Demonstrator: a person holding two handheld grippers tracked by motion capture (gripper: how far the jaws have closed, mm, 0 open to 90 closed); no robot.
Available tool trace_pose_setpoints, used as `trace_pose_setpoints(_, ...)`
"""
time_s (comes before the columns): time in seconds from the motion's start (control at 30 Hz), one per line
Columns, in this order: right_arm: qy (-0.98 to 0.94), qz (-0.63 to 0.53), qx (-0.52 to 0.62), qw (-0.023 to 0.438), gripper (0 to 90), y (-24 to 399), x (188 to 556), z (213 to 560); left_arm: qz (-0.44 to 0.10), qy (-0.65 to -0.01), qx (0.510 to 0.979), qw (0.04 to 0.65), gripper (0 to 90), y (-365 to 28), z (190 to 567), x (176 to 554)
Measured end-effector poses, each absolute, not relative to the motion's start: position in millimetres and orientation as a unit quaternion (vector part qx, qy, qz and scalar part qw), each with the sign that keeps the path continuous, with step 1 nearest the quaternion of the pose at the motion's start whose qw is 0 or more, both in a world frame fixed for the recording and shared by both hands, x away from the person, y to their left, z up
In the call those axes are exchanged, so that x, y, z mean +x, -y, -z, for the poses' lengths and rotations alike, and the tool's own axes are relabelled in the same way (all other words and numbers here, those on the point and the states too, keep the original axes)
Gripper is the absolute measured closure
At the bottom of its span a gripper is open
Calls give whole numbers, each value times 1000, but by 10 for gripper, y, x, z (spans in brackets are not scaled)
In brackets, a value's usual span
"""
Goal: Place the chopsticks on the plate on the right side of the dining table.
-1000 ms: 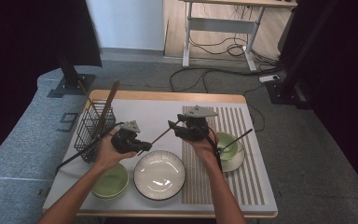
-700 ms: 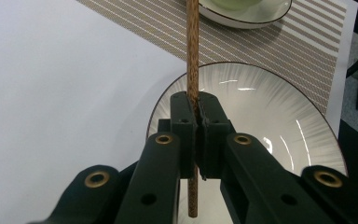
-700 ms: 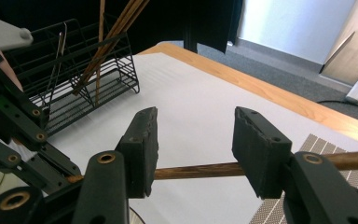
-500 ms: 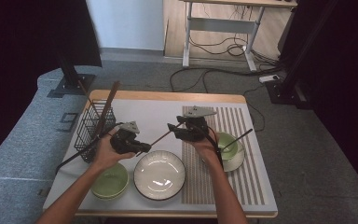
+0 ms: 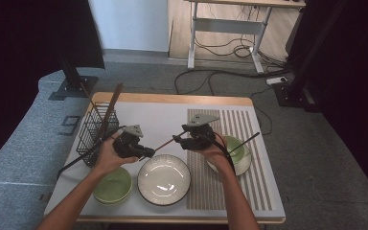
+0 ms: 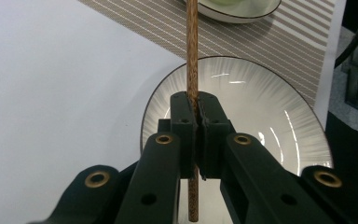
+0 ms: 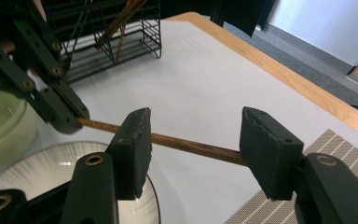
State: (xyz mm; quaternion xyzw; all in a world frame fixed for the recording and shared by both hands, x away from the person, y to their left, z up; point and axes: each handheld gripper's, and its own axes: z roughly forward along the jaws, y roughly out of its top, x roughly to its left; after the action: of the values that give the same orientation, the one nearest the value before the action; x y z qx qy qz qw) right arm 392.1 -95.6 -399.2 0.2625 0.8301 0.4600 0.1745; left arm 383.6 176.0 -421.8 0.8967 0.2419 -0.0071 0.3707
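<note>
The left tongs clamp a brown chopstick held level just above the white plate's far rim. The right tongs have just been opening; their pads stand apart with the chopstick passing between them, clear of both. A black basket stands left of the plate on the desk.

Between the matt black plastic jaws lies a thin brown wooden chopstick, smooth with fine grain. Below them a round white ceramic plate with a dark rim shines glossy; beside it, matt white table surface.
</note>
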Motion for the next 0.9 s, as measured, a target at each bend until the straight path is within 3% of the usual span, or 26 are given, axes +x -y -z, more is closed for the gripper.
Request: trace_pose_setpoints(0.9, -872, -393, 204, 209, 437, 1010, 3938, 4107, 27, -237, 898, 368, 866, -1760, 4214, 3832)
